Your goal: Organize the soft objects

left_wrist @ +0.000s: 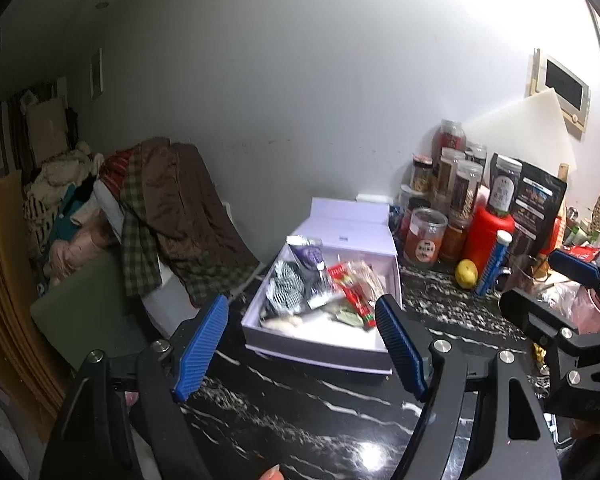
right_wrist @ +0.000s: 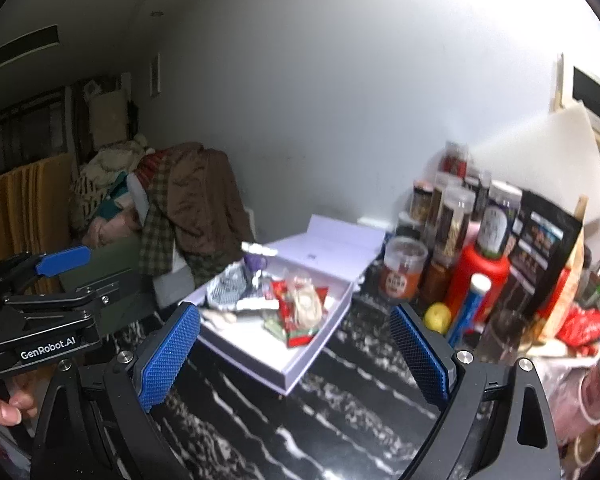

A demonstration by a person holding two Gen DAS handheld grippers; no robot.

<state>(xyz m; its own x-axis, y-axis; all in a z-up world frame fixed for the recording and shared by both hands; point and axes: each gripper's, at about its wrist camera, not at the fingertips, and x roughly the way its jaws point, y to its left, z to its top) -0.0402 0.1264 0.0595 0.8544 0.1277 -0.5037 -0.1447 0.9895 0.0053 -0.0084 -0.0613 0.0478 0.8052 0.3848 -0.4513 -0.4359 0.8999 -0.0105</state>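
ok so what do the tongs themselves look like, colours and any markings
Both tools are matte black, with angular linkage arms and round silver bolts at the joints. The left tongs have blue pads with fine ribs; the right tongs have blue pads with a dotted, knobbly texture. In the right wrist view, the left unit's body carries a white "GenRobot.AI" label. Bare fingertips show; no sleeves or cables visible.

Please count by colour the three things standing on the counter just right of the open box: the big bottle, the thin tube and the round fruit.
Red: 1, the bottle
Blue and white: 1, the tube
Yellow: 1, the fruit
Total: 3, all on the counter right of the box.
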